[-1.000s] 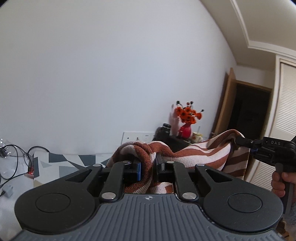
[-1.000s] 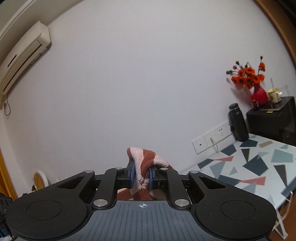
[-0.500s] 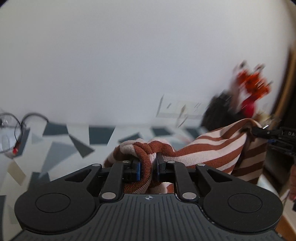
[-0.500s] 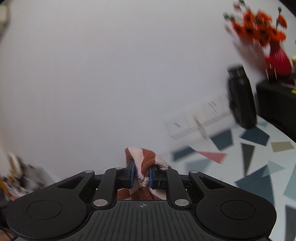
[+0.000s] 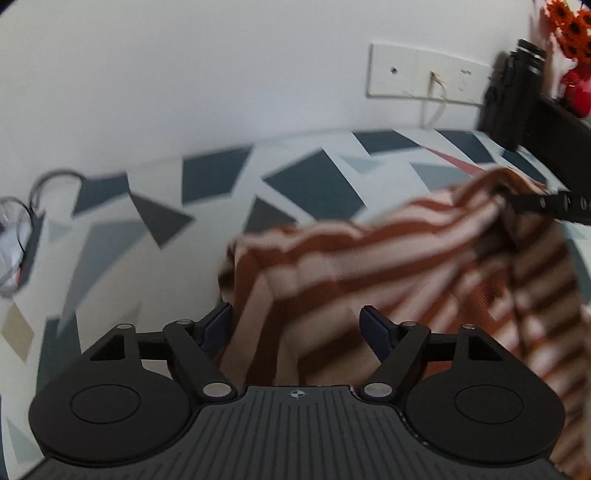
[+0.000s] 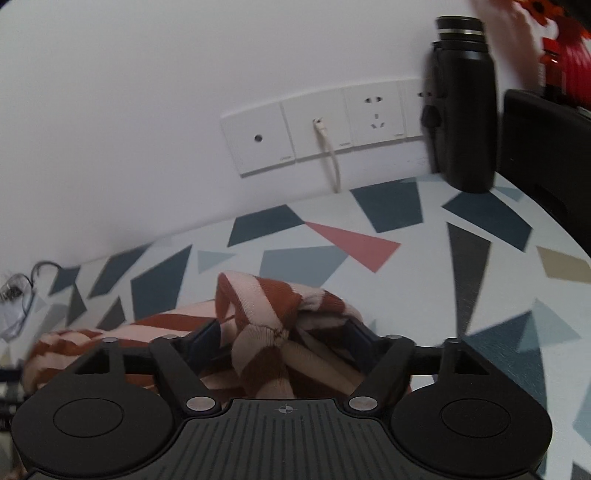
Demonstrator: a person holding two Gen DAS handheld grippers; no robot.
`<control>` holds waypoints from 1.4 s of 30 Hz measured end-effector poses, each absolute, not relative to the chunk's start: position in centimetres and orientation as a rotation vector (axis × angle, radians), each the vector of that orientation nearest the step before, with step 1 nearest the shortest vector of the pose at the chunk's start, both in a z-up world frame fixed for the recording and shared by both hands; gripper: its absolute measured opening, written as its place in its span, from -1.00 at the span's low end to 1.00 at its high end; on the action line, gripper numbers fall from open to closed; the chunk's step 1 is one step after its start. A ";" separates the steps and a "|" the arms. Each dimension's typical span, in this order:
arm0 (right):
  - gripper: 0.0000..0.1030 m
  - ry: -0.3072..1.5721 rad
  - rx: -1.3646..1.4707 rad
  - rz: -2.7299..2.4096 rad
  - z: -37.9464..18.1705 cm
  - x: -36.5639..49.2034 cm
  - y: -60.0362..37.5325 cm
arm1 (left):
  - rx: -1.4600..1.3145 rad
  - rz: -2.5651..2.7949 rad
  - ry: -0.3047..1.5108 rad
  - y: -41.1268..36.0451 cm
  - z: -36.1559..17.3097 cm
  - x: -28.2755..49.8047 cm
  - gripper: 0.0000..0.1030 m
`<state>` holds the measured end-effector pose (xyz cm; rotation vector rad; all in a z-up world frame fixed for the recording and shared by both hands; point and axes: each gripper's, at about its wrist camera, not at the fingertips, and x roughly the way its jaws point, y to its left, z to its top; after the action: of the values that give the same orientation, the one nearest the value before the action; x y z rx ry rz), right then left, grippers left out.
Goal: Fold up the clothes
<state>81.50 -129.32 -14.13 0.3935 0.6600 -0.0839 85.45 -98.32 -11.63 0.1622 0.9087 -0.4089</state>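
— Where is the garment?

— The striped sweater (image 5: 388, 266), rust and pale pink knit, is over the patterned table (image 5: 155, 229). In the left wrist view it spreads from between the fingers out to the right, where one edge rises to the dark tip of the other tool. In the right wrist view a bunched fold of it (image 6: 280, 317) sits in front of the tool, with more cloth trailing off to the left.

— And the left gripper (image 5: 298, 325)?

— Its jaws stand wide apart, with the cloth lying loosely in the gap — nothing is pinched.

— The right gripper (image 6: 284, 338)?

— Also spread in its own view, with the bunched knit between the fingers and no squeeze on it. From the left wrist view the sweater's edge seems draped at its tip (image 5: 535, 201), though that frame is blurred, so I cannot say whether the cloth touches it.

— What lies around?

— The table has grey, blue and one pink angular patch on white. At its far side is a white wall with a socket panel (image 6: 317, 129) and a pale cable (image 6: 330, 155) hanging from it. A black bottle (image 6: 463, 110) stands far right on the table beside a black box (image 6: 546, 147), with red flowers (image 5: 572, 22) above. Far left lies a tangle of wires (image 5: 18, 236).
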 end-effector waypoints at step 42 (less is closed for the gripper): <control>-1.00 0.355 0.324 -0.350 -1.2 64.2 -128.0 | -0.077 -0.221 0.514 -85.7 0.1 74.2 -0.80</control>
<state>64.17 -127.95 -1.24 0.3236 0.3552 -0.3500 74.15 -85.75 0.05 -0.0766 0.5144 -0.2215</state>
